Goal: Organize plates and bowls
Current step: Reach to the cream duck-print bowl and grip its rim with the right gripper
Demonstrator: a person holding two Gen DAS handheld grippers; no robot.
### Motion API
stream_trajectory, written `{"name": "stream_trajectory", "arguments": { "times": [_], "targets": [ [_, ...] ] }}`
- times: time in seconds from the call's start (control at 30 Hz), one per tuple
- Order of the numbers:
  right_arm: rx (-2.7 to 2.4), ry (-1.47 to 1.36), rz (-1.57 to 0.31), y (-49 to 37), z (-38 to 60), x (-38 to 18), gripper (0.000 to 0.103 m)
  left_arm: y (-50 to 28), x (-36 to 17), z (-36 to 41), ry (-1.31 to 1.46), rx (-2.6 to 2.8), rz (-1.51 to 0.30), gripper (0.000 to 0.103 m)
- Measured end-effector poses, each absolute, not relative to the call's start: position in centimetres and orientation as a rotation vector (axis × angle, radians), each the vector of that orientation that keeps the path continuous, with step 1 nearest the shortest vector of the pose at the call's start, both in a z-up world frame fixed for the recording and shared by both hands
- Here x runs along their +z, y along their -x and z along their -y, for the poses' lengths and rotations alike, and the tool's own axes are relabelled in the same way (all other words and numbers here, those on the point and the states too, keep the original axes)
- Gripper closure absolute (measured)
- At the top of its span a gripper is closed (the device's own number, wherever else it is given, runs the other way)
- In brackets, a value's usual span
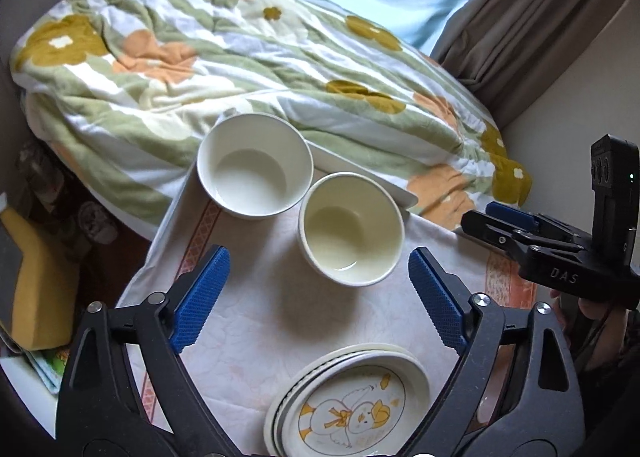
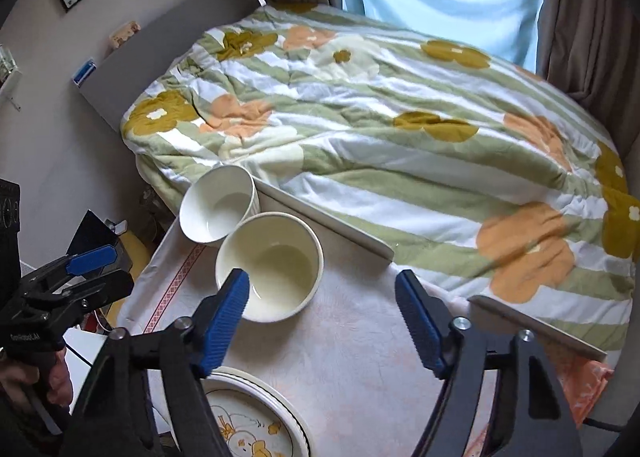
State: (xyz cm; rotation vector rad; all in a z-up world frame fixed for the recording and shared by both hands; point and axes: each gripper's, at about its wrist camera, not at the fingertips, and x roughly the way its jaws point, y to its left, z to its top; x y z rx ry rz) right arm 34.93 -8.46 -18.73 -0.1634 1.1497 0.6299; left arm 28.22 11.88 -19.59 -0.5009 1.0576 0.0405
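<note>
Two empty bowls stand side by side on the table [image 1: 248, 337]: a white bowl [image 1: 255, 165] at the far left and a cream bowl [image 1: 351, 229] nearer and to its right. A stack of plates [image 1: 348, 401] with a duck drawing lies at the near edge. My left gripper [image 1: 319, 303] is open and empty, above the table between the plates and the cream bowl. My right gripper [image 2: 322, 323] is open and empty, to the right of the cream bowl [image 2: 269, 265]; the white bowl [image 2: 218, 209] and the plates [image 2: 252, 421] show there too.
A bed with a flowered quilt [image 1: 248, 57] lies right behind the table. A yellow cushion [image 1: 36, 289] lies on the floor at the left. Curtains [image 2: 592, 17] hang at the back right. The right gripper shows in the left wrist view [image 1: 500, 223].
</note>
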Motion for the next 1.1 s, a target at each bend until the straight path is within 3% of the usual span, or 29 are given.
{"name": "stream_trajectory", "arguments": {
  "times": [0.07,0.2,0.27,0.53,0.63,1.1],
  "targets": [
    [0.630,0.157,-1.224,-36.3,7.2,-21.5,0.047,-29.8,-22.1,-12.1,0.526,0.021,-1.102,0.025],
    [0.625,0.149,-1.329,-37.9,5.8,-25.9,0.062,-32.3,-25.9,-11.7,0.560,-0.014,-1.167,0.026],
    [0.622,0.137,-1.350,-38.2,5.7,-27.0,0.068,-33.2,-27.1,-11.3,0.553,-0.021,-1.184,0.034],
    [0.659,0.135,-1.397,-39.1,4.2,-29.0,0.089,-34.8,-29.3,-11.0,0.520,-0.027,-1.244,0.088],
    [0.664,0.153,-1.398,-39.0,3.8,-29.5,0.094,-34.7,-29.3,-11.1,0.496,-0.020,-1.239,0.089],
    [0.633,0.116,-1.378,-38.8,4.7,-28.8,0.094,-34.5,-27.7,-10.0,0.440,-0.010,-1.227,0.089]
  ]
}}
